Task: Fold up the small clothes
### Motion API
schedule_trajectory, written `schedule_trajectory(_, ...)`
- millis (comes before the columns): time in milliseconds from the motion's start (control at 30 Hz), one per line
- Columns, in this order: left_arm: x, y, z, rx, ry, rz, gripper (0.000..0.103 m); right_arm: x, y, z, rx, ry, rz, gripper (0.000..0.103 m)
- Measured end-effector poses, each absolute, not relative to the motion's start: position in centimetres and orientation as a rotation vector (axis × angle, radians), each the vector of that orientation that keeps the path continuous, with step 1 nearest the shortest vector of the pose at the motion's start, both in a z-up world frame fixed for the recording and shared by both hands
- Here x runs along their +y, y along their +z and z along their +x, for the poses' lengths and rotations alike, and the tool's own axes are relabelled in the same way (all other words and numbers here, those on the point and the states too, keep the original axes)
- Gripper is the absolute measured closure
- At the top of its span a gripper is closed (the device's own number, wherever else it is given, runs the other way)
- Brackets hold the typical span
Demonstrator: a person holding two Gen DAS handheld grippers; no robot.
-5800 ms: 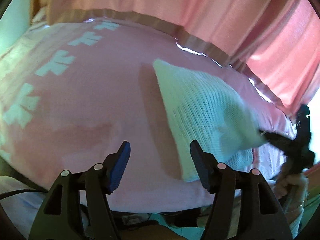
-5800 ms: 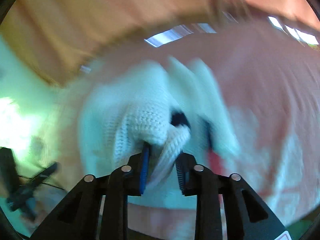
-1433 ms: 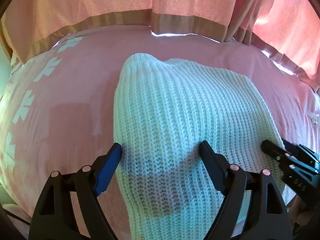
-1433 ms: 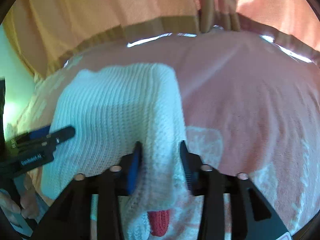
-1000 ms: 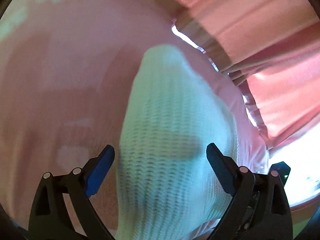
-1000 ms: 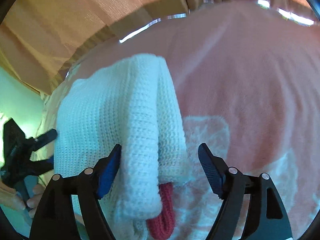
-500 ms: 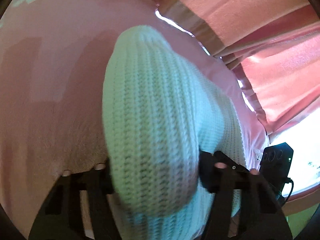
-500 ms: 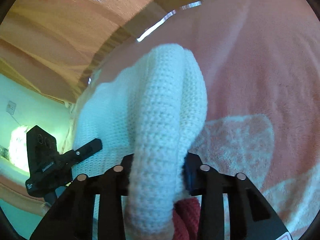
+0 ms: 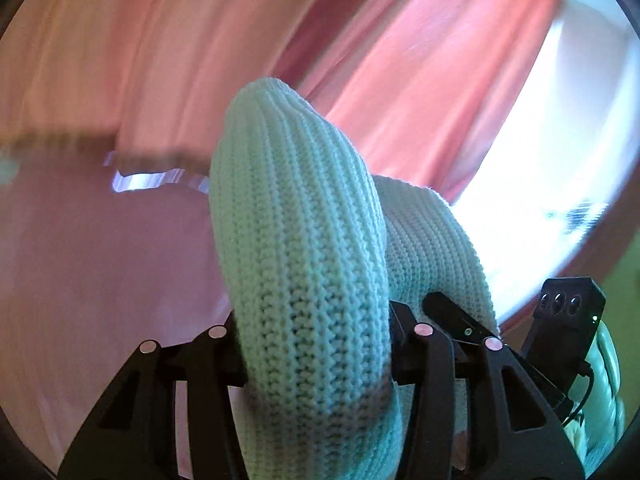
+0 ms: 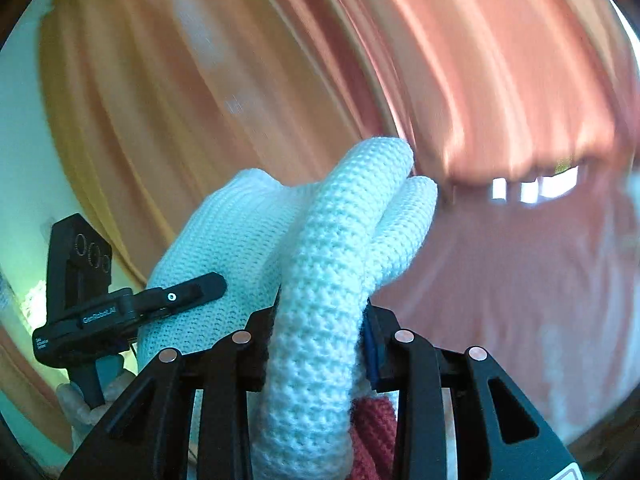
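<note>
- Clamped on thick rolls of the white knit sweater now: left gripper and right gripper, each with jaws pressed together on a bunched edge, where a second ago both stood apart over the flat garment.
- Lifted off the pink bedspread, which sat under the knit half a second ago; curtain fills twelve o'clock in both views instead.
- Means, likely, a carry-over fold under way: near edge raised, to be laid toward the far edge.
- Tilted upward, both grippers, side by side; right one at four o'clock in the left view.
- Red trim peeking at six o'clock.
</note>
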State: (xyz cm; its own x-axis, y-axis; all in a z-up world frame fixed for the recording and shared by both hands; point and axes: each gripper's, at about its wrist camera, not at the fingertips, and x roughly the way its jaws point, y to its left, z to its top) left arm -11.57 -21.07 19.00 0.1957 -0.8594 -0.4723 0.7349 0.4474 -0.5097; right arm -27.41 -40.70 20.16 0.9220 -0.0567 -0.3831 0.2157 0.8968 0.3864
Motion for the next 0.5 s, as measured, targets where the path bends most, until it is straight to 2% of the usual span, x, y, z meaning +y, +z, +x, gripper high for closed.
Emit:
schedule_trajectory(200, -14.6, 29.2, -12.3, 0.536, -1.201, -0.195, 0.056, -35.8, 29.4, -28.4, 0.156, -0.090, 0.310, 0.072)
schedule_trajectory(300, -11.0, 32.0, -11.1, 0.451, -1.193, -0.206, 0.054, -33.1, 32.1, -26.9, 0.098, -0.035, 0.254, 0.071)
schedule_trajectory(400, -7.0, 32.5, -9.1, 0.401, -1.159, -0.211, 0.052, -31.2, 32.9, -23.4, 0.087, 0.020, 0.215, 0.069)
schedule_trajectory(500, -4.4, 30.3, -5.6, 0.401, -1.088, -0.202, 0.049, -30.2, 30.3, -17.6, 0.159, 0.090, 0.226, 0.065)
